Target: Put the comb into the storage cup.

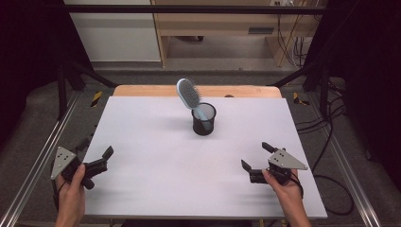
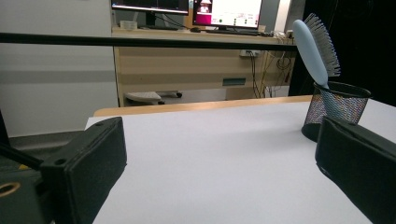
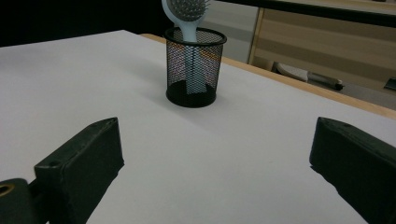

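A black mesh cup (image 1: 204,119) stands upright on the white table (image 1: 156,142), toward the far edge and a little right of centre. A pale blue brush (image 1: 190,96) sits in it handle-down, its head tilted up and to the left above the rim, bristles facing right in the high view.

The left gripper (image 1: 97,158) is held at the near left corner of the table, jaws spread wide with nothing between them. The left hand (image 1: 72,194) grips it from below. In the left gripper view the cup (image 2: 336,112) shows far off at the right, just above the right jaw, with the brush (image 2: 314,46) leaning out of it — well apart from the jaws.

The right gripper (image 1: 256,156) is near the right front of the table, held by the right hand (image 1: 286,189), jaws likewise wide apart and empty. In the right gripper view the cup (image 3: 194,67) stands ahead, left of centre between the jaws but well beyond them; the brush handle (image 3: 191,42) shows through the mesh.

Both grippers are well clear of the cup — roughly the same way off on either side.
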